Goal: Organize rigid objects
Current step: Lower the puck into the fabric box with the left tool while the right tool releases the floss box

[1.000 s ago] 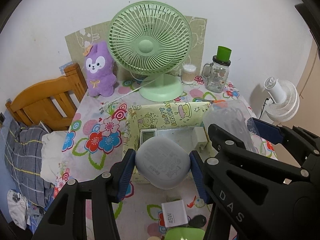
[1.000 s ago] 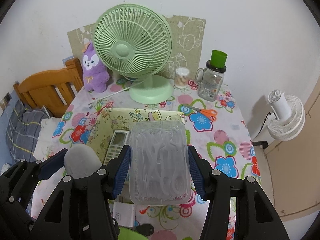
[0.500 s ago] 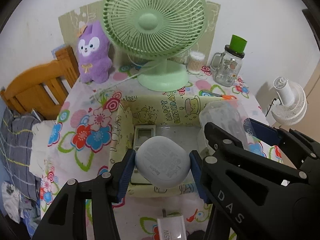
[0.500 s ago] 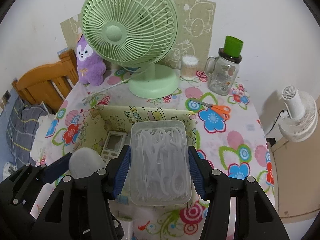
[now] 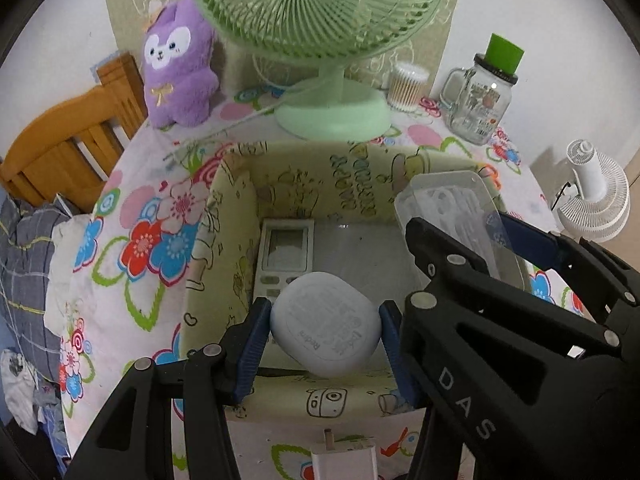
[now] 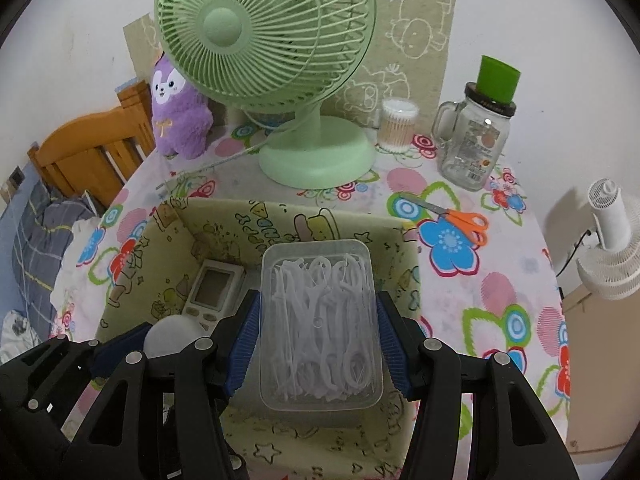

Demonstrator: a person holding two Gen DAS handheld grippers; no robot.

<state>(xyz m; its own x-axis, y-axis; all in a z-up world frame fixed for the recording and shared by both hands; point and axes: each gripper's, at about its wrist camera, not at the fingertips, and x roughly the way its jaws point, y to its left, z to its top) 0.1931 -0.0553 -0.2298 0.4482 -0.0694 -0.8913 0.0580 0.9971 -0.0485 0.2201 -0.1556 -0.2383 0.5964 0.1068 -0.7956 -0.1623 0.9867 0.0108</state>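
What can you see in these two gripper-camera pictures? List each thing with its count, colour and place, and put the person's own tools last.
Storage box: one, yellow cartoon print, middle of table.
Remote control: one, white, inside box, left side.
Earbud case: one, pale grey, in left gripper, over box.
Floss pick box: one, clear, white picks, in right gripper, over box.
Desk fan: one, green, behind box.
Plush toy: one, purple, back left.
Cotton swab tub: one, clear, right of fan base.
Jar mug: one, clear with green cap, back right.
Scissors: one, orange handles, right of box.
Charger: one, white, near edge.
Chair: one, wooden, left.
Small fan: one, white, far right.
Left gripper: black, blue pads.
Right gripper: same.
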